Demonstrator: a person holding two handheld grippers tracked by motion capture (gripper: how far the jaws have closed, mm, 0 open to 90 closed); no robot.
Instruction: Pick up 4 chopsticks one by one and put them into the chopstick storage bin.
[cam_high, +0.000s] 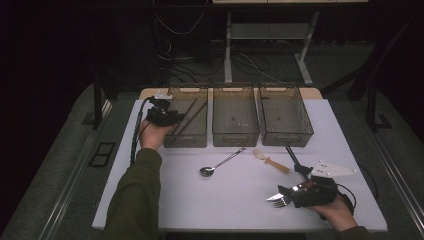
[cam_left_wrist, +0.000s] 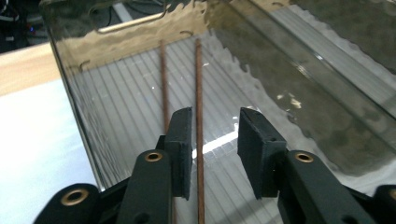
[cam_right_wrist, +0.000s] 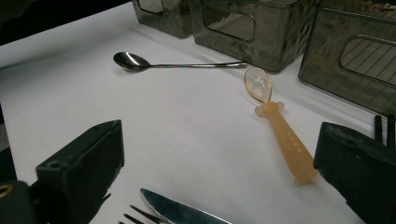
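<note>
Over the leftmost bin (cam_high: 186, 125) the left claw (cam_high: 170, 116) is held, its jaws parted; from the left gripper view two brown chopsticks (cam_left_wrist: 199, 93) are seen lying on the ribbed floor of that bin (cam_left_wrist: 116, 93), one running between the open pads without being pressed; nothing is gripped by the left claw (cam_left_wrist: 215, 140); from the high view three bins are counted along the far side of the white desk (cam_high: 225, 195); the left forearm is stretched forward, the hand (cam_high: 152, 135) at the bin's near wall; near the desk's front right the right claw (cam_high: 282, 195) is rested level, jaws wide and empty, beside a knife (cam_right_wrist: 182, 212) and a fork (cam_high: 280, 201); in the right gripper view one metal spoon (cam_right_wrist: 173, 64) and one orange plastic spoon (cam_right_wrist: 280, 130) are seen lying apart.
</note>
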